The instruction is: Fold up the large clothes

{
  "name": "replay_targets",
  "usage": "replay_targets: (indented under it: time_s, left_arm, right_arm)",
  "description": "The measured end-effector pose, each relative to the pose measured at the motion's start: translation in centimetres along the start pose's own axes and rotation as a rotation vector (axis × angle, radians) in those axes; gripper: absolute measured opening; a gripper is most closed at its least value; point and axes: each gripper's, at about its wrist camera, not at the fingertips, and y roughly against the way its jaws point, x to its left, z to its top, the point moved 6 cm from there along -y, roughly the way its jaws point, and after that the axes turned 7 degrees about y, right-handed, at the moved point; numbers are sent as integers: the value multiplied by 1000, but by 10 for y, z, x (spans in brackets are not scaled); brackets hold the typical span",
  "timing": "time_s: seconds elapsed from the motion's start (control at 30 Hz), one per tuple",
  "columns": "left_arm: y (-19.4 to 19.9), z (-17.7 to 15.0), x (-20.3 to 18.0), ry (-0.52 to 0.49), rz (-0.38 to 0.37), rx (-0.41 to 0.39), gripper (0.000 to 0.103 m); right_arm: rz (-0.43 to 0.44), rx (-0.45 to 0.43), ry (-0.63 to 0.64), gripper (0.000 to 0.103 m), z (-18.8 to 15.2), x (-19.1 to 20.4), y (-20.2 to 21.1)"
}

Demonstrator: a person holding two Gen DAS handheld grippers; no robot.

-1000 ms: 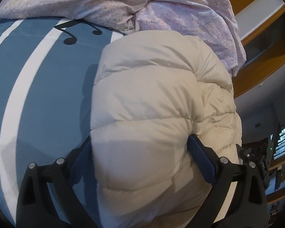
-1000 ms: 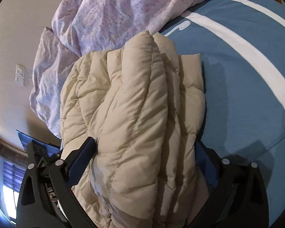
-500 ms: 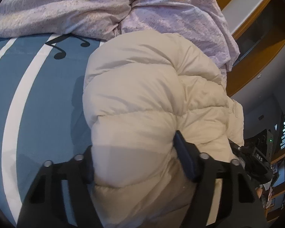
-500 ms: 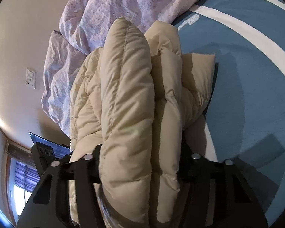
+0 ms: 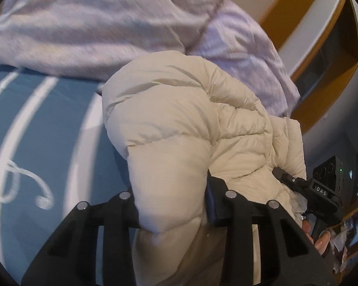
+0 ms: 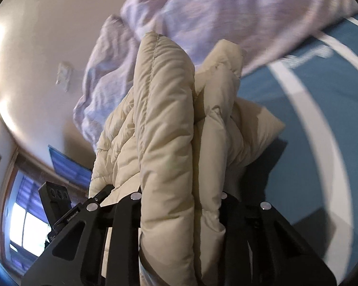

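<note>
A cream quilted puffer jacket (image 5: 179, 131) is bunched into thick folds and held up off the blue bed sheet (image 5: 35, 119). My left gripper (image 5: 171, 197) is shut on one padded fold of the jacket. My right gripper (image 6: 181, 200) is shut on several stacked layers of the jacket (image 6: 164, 124), which stand upright between its fingers. The right gripper's body (image 5: 322, 190) shows at the jacket's far side in the left wrist view. The fingertips of both are buried in the fabric.
A crumpled lilac duvet (image 5: 107, 28) lies at the head of the bed, just behind the jacket, also in the right wrist view (image 6: 226, 12). The blue sheet with white stripes (image 6: 310, 119) spreads beside the jacket. A wooden shelf (image 5: 322, 59) and a window (image 6: 26, 226) are beyond the bed.
Both grippers have closed from wide open onto the jacket folds and lifted it. The jacket is squeezed narrower and both views tilted up toward the duvet and wall.
</note>
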Motion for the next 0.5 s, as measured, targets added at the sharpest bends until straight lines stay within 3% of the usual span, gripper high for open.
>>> replay_targets:
  time_s: [0.23, 0.4, 0.5]
  left_arm:
    - [32, 31, 50, 53, 46, -84, 37]
    - [17, 34, 78, 68, 107, -62, 42]
    - [3, 28, 90, 68, 151, -47, 52]
  right_arm:
    - [38, 34, 141, 25, 13, 54, -50]
    - [-69, 87, 194, 25, 5, 48, -81]
    - [-146, 126, 156, 40, -9, 28, -93]
